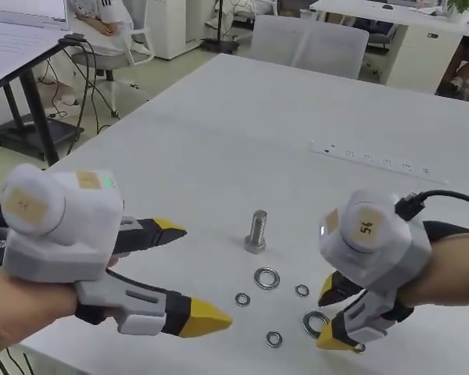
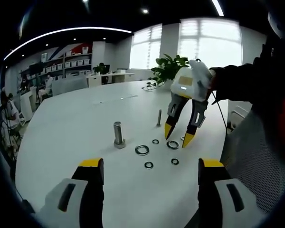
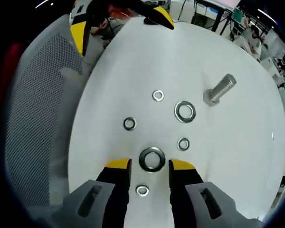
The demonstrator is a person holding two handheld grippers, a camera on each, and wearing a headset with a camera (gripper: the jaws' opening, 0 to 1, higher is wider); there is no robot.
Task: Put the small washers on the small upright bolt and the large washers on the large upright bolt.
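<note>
Head view: right gripper (image 1: pixel 326 319) tilts down, jaws astride large washer (image 1: pixel 306 322).

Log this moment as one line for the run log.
left gripper open, hovering | right gripper open, fingers straddling large washer | large bolt bare | other washers loose on table

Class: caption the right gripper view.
Open right gripper brackets a large washer; other washers and an upright bolt beyond.
</note>
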